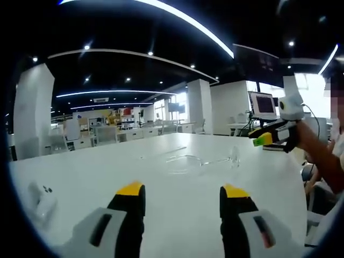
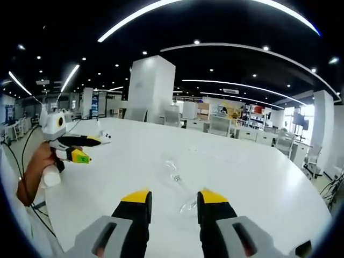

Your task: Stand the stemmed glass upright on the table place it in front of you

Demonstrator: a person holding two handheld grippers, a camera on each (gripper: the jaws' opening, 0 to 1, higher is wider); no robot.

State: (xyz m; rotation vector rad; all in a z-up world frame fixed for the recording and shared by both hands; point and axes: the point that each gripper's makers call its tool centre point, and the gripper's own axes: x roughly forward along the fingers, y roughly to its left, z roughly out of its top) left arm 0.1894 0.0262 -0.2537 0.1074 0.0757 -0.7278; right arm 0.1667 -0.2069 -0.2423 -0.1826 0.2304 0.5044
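Clear stemmed glass [image 1: 201, 159] lying on its side on the white table [image 1: 161, 183], left gripper [image 1: 183, 194] jaws apart, empty, right gripper [image 2: 172, 200] spread near its foot.

A broad white table [image 1: 107, 166] spans the lower half of both views. A clear stemmed glass [image 1: 201, 159] lies on its side at centre frame in the left gripper view. A small white object [image 1: 42, 201] rests at lower left.
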